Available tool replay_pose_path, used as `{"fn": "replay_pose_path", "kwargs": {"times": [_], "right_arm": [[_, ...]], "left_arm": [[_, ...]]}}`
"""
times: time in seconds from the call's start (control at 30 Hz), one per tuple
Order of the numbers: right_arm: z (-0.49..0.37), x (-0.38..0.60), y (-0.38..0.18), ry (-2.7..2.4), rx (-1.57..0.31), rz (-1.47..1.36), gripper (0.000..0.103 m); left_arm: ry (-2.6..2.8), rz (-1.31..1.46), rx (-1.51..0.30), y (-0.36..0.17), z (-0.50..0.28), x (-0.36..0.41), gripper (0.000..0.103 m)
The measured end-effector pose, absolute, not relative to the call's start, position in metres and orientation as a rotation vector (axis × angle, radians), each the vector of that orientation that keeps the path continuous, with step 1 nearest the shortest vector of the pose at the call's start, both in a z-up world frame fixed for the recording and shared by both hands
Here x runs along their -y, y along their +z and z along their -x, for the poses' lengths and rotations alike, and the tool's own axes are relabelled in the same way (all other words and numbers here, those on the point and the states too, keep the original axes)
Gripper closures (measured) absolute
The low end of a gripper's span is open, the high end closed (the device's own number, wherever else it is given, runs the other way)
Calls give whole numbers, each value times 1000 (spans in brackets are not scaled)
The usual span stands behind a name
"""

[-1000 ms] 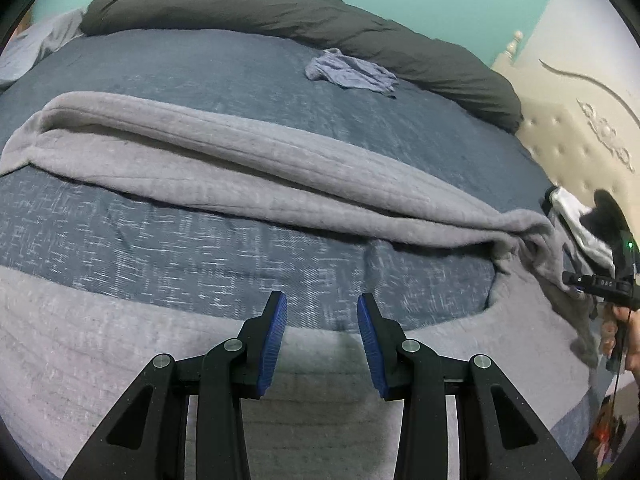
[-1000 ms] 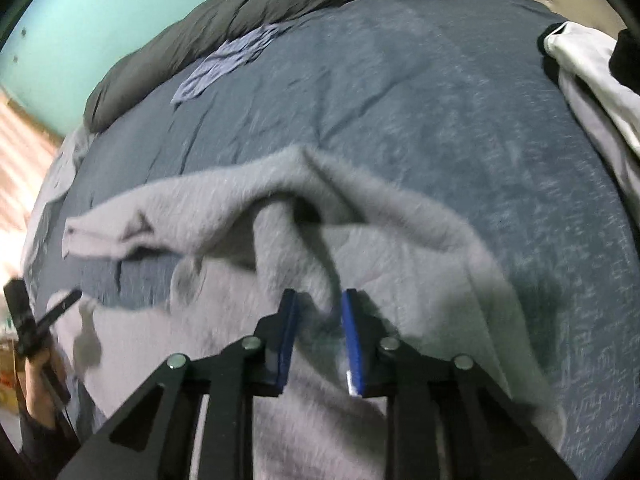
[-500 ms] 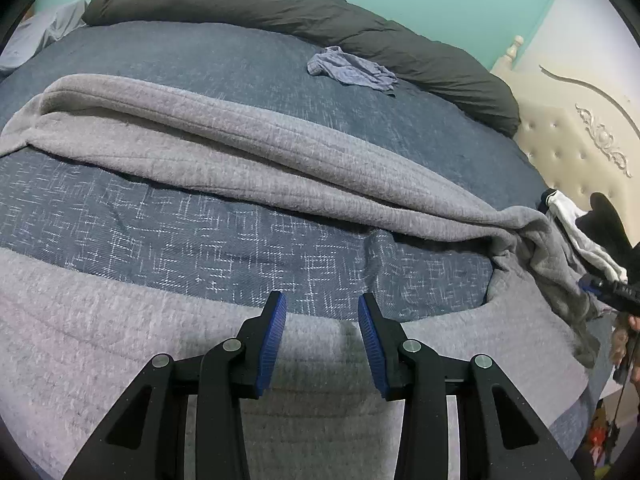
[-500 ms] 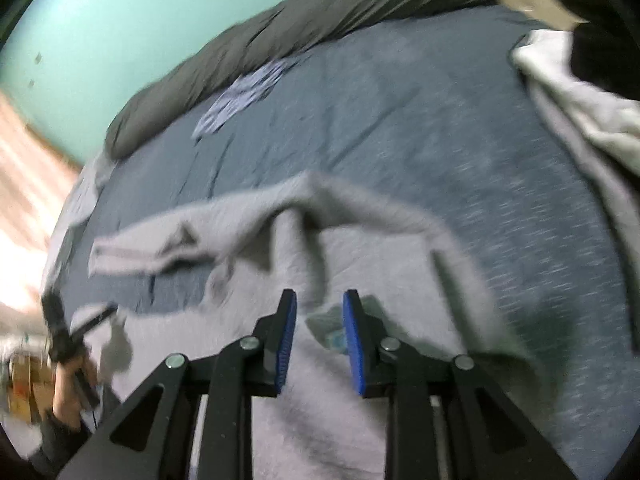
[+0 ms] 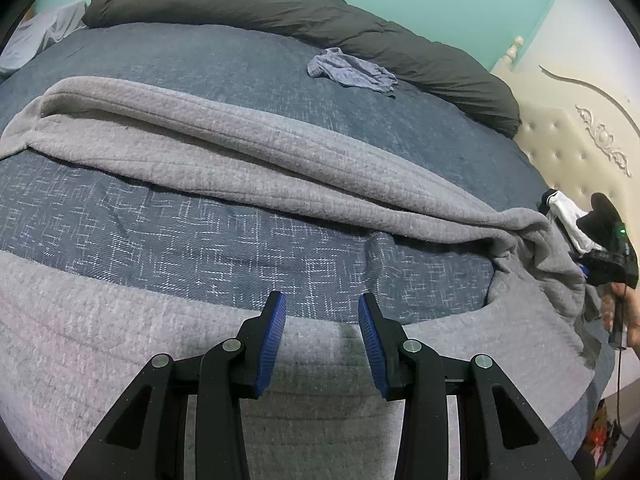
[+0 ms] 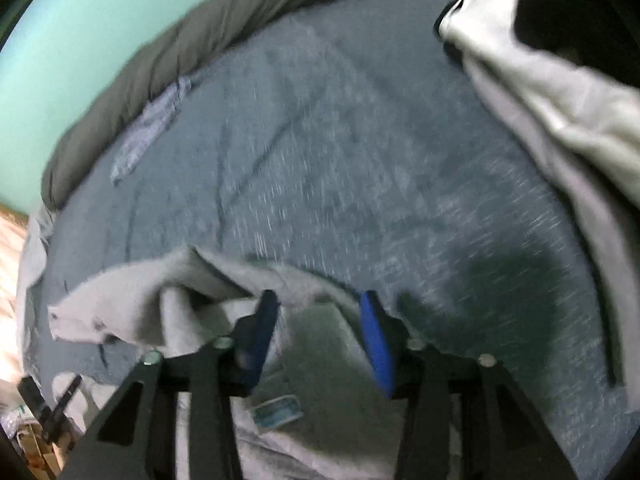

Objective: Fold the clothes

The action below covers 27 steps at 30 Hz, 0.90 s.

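A light grey knitted garment lies spread across the dark blue woven bedspread, one long band of it running across the middle of the bedspread and another broad part lying at the near edge. The left gripper hangs over that near part with its blue-padded jaws spread apart and nothing between them. The right gripper is also released, its jaws wide apart above a crumpled end of the grey garment; a small pale label shows on the cloth just beneath it, though this view is blurred. Farther along the bedspread, near its far edge, lies a small crumpled blue-grey cloth, just beside a long dark grey rolled duvet. At the bedspread's right side, by a cream tufted headboard, sits a heap of white and black clothes.
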State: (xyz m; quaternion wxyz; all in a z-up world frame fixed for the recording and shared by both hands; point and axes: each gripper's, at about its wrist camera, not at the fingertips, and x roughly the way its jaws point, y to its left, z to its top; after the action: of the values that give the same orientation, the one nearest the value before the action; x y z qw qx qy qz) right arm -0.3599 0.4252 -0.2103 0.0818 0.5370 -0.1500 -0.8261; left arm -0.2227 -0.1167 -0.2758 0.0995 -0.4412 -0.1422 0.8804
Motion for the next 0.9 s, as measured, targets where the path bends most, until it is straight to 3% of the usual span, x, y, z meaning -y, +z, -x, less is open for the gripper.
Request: {"fn": "replay_pose_path", "kwargs": {"times": [0.13, 0.33, 0.67, 0.9], "right_arm": [[359, -411, -226, -2411, 404, -1650, 79], [329, -371, -230, -2268, 178, -1671, 80], [292, -349, -226, -2195, 21, -1654, 80], [288, -351, -203, -2248, 127, -1485, 77]], "left_arm": [[2598, 1303, 411, -275, 223, 115, 62], [2590, 1303, 414, -275, 222, 114, 61], [2594, 1293, 409, -272, 220, 112, 61], [2595, 1290, 404, -271, 219, 111, 61]]}}
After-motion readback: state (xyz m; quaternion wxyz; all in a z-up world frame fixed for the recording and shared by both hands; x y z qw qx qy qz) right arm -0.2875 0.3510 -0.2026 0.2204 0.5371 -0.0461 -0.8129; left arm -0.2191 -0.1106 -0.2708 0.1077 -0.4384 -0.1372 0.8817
